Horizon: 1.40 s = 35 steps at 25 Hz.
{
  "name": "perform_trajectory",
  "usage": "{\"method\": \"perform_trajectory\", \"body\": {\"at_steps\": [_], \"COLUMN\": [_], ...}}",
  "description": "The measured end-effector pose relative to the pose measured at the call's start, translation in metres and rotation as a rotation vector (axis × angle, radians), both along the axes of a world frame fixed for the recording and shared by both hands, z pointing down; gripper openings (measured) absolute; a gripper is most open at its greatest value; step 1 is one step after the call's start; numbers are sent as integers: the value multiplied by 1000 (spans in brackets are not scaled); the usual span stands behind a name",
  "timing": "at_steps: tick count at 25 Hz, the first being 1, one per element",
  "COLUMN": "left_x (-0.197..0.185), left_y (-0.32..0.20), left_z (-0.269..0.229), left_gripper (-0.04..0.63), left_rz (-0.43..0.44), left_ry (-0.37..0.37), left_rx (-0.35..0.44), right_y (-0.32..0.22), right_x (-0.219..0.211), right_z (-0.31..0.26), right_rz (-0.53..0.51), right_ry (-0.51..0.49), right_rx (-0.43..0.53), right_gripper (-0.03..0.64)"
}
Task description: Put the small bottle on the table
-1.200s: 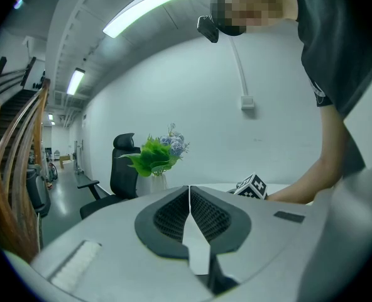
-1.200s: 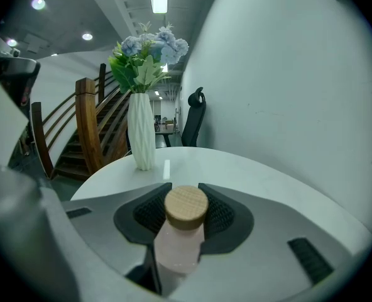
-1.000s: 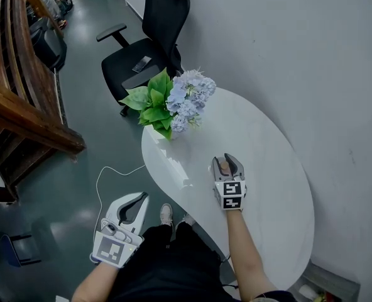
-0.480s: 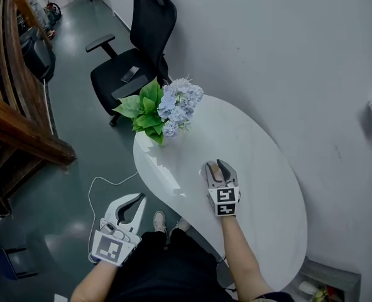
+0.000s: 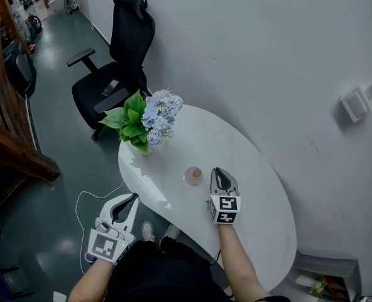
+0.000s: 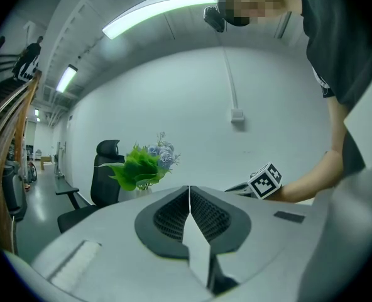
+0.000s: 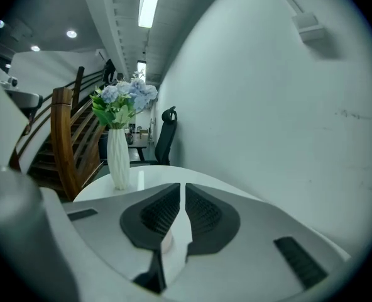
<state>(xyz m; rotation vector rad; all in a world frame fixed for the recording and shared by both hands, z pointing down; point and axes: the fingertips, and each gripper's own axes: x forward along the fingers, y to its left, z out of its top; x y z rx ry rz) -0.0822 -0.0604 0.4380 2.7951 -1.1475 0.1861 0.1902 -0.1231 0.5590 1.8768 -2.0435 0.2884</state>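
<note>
The small bottle point(image 5: 193, 175), clear pinkish with a tan cap, stands upright on the white oval table point(image 5: 255, 200). My right gripper point(image 5: 221, 171) rests just right of it and a little nearer to me, apart from it. Its jaws are closing and have nothing between them; in the right gripper view point(image 7: 183, 186) only a thin slit shows between them. My left gripper point(image 5: 132, 197) hangs off the table's near left edge, above the floor. It is shut and empty, and in the left gripper view point(image 6: 189, 187) its jaws meet in a line.
A white vase of blue flowers and green leaves point(image 5: 147, 119) stands at the table's far end, with its vase point(image 7: 117, 159) showing ahead of the right gripper. Behind it is a black office chair point(image 5: 120, 55). Wooden stairs point(image 5: 13, 150) rise at the left, and a cable point(image 5: 88, 194) lies on the floor.
The bottle was between the right gripper's open jaws; now it stands free on the table and the jaws have drawn together behind it. The left gripper has barely moved.
</note>
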Motion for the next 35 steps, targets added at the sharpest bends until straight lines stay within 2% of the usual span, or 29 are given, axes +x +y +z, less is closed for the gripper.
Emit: {"method": "perform_trajectory", "body": {"at_steps": [6, 10, 14, 21, 26, 32, 35], "left_x": [0, 1, 2, 6, 11, 13, 9], "left_y": [-14, -16, -23, -30, -32, -35, -38], "left_z": [-12, -15, -23, -31, -30, -33, -37], "left_gripper": [9, 9, 9, 9, 9, 9, 9], "left_rz": [13, 32, 33, 54, 73, 89, 80], "left_ry": [-16, 23, -3, 1, 1, 14, 14], "left_rx": [45, 56, 74, 104, 89, 100, 98], "right_y": [16, 26, 36, 57, 80, 109, 127], "right_x": [26, 39, 47, 36, 25, 9, 9], "right_z": [-43, -78, -119, -176, -203, -220, -221], "right_rz": [71, 95, 119, 69, 43, 39, 81], "right_ry": [-86, -96, -109, -85, -58, -40, -55], "right_rx": [49, 93, 158, 240, 286, 320, 330], "right_gripper": [12, 11, 11, 11, 11, 11, 11]}}
